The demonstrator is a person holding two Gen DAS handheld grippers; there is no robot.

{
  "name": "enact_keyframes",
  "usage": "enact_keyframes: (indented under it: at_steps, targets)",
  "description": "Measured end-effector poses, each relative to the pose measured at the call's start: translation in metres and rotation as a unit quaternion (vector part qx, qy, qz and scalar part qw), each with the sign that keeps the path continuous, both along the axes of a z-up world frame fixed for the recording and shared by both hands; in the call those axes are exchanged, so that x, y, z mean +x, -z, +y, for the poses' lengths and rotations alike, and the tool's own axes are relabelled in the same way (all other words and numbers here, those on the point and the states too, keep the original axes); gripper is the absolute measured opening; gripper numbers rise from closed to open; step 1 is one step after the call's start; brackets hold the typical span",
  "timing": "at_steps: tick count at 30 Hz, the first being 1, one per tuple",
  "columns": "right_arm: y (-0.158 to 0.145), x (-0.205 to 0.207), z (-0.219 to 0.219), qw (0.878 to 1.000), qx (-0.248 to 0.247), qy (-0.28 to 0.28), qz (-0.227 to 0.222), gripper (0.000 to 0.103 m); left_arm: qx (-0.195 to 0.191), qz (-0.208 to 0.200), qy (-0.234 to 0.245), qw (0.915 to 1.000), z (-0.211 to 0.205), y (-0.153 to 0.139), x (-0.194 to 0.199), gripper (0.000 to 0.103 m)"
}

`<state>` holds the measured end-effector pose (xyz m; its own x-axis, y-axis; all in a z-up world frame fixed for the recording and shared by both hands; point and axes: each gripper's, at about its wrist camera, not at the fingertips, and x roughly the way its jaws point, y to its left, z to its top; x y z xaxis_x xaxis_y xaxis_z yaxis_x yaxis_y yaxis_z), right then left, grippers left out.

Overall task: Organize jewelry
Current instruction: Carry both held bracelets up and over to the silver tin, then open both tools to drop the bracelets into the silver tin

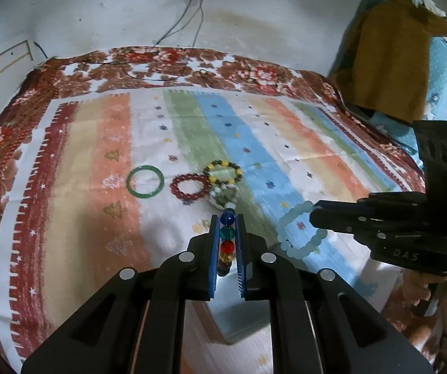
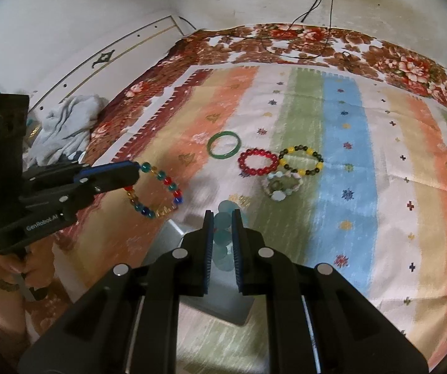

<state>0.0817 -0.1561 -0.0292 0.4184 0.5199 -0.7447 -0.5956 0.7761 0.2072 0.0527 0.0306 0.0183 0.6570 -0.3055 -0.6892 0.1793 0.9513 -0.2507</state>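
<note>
Bracelets: the multicoloured strand (image 2: 155, 191) dangles near-left, pinched in the left gripper (image 1: 227, 233); the pale aqua one (image 1: 300, 230) hangs near-right from the right gripper (image 2: 222, 233), fingers narrowed. Both probably light, floppy, slippery; clamping the beads squarely seems wise

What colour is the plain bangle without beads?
Green; the bangle shows best in the right wrist view.

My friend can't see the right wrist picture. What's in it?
The right hand-held gripper pinches a pale blue bead bracelet over a striped cloth. The left hand-held gripper dangles a multicolored bracelet.
</note>
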Motion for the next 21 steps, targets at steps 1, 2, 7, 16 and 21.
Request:
enact_keyframes:
  at_steps: [1, 2, 7, 16, 21]
  targets:
    - [0.001, -0.003, 0.0, 1.0, 0.001, -0.002, 0.002, 0.013, -0.001, 0.001, 0.003, 1.0, -0.002, 0.001, -0.002, 0.009]
    - [0.003, -0.005, -0.001, 1.0, 0.001, -0.004, 0.004, 0.013, 0.0, 0.003, 0.007, 1.0, -0.005, 0.003, -0.005, 0.009]
    - [0.007, -0.013, -0.004, 1.0, 0.004, -0.005, 0.009, 0.013, 0.009, 0.008, 0.022, 0.9997, -0.019, 0.01, -0.014, 0.009]
    - [0.013, -0.006, -0.01, 1.0, 0.017, 0.008, 0.023, 0.02, 0.019, 0.016, 0.032, 0.9992, -0.028, 0.019, -0.013, 0.038]
    - [0.01, 0.0, -0.016, 0.999, -0.001, 0.033, 0.003, 0.044, 0.01, 0.01, 0.011, 0.9998, -0.016, 0.017, -0.009, 0.049]
